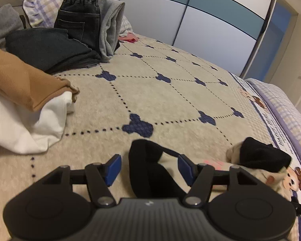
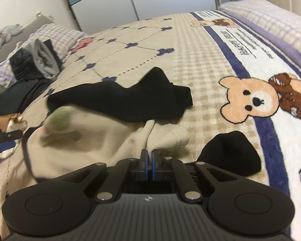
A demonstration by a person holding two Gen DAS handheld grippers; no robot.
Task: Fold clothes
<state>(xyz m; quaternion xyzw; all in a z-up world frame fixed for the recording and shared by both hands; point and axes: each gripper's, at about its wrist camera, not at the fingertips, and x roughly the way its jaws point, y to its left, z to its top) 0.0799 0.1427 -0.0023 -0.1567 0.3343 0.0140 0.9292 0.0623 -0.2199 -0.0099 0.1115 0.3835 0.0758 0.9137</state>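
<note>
A cream garment with black sleeves lies crumpled on the patterned blanket [image 2: 190, 60]. In the right wrist view its cream body [image 2: 86, 140] spreads in front of me. One black sleeve [image 2: 120, 98] lies across the far side and another black part [image 2: 230, 152] sits to the right. My right gripper [image 2: 149, 160] is shut on a cream fold of it. In the left wrist view my left gripper [image 1: 149, 169] is open, with a black band of the garment [image 1: 146, 166] lying between its blue pads [image 1: 113, 169]. A black sleeve [image 1: 260, 156] rests to the right.
A brown garment [image 1: 20, 80] over a white one [image 1: 20, 128] lies at the left. Behind them are dark folded clothes [image 1: 46, 48], black jeans [image 1: 80, 20], a grey garment [image 1: 112, 26] and checked fabric [image 1: 42, 6]. Wardrobe doors [image 1: 210, 20] stand beyond the bed. A soft toy [image 2: 4, 34] sits far left.
</note>
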